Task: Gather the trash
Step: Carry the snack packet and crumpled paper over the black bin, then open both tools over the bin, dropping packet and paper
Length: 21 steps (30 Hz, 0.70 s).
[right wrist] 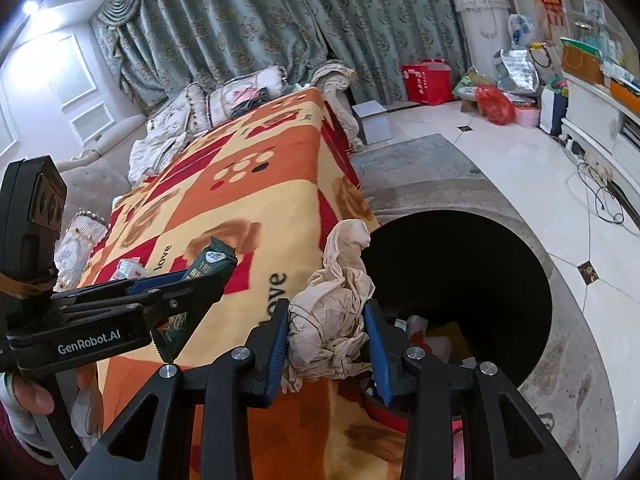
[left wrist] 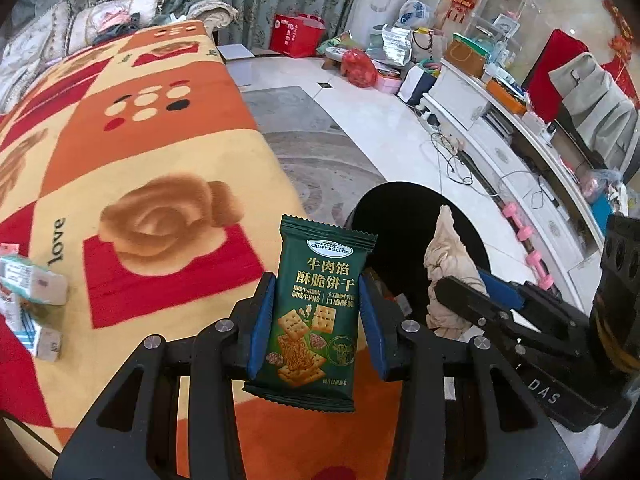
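My left gripper [left wrist: 318, 316] is shut on a dark green biscuit wrapper [left wrist: 316, 312], held upright above the edge of the blanket-covered table [left wrist: 160, 152]. In the right wrist view the same wrapper [right wrist: 208, 268] sticks out of the left gripper [right wrist: 188, 292] at the left. My right gripper [right wrist: 328, 340] is shut on a crumpled beige tissue [right wrist: 336, 312], which also shows in the left wrist view as the tissue [left wrist: 444, 264] in the right gripper [left wrist: 472, 300]. A black trash bin [right wrist: 472, 264] stands on the floor just beyond both grippers, its mouth open, with some trash inside.
Small white and green packets [left wrist: 36, 288] lie on the blanket at the left. A white low cabinet [left wrist: 500, 128] with cables and pink dumbbells [left wrist: 528, 240] runs along the right. Red bags and boxes [left wrist: 300, 32] stand by the curtains. A hand [right wrist: 32, 396] grips the left tool.
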Each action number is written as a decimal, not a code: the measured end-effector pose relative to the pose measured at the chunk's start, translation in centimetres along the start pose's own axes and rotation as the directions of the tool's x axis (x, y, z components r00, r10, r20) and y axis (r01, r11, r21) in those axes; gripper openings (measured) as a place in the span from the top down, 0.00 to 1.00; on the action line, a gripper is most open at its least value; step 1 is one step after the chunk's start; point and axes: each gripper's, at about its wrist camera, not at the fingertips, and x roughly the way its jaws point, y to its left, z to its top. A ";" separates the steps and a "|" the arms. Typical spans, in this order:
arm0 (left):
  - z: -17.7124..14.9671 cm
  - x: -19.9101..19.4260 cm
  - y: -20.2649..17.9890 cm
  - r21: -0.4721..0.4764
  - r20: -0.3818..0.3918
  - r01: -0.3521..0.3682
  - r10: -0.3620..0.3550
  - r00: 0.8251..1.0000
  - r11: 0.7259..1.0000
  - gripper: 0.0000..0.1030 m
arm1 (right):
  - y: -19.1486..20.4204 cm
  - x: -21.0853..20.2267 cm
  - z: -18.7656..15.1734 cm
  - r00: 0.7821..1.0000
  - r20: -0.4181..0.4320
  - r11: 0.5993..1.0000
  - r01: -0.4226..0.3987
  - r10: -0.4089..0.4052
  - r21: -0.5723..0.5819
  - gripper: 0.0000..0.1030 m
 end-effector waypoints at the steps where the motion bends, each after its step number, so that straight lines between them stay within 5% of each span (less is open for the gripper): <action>1: 0.2 0.2 -0.2 0.000 -0.001 0.005 -0.005 1.000 1.000 0.62 | -0.2 0.0 0.0 1.000 0.000 1.000 0.001 -0.001 0.003 0.66; 21: 2.6 4.0 -2.9 -0.019 -0.039 0.102 -0.103 0.994 0.995 0.62 | -4.6 0.7 0.9 0.998 -0.001 0.994 0.059 -0.060 0.091 0.66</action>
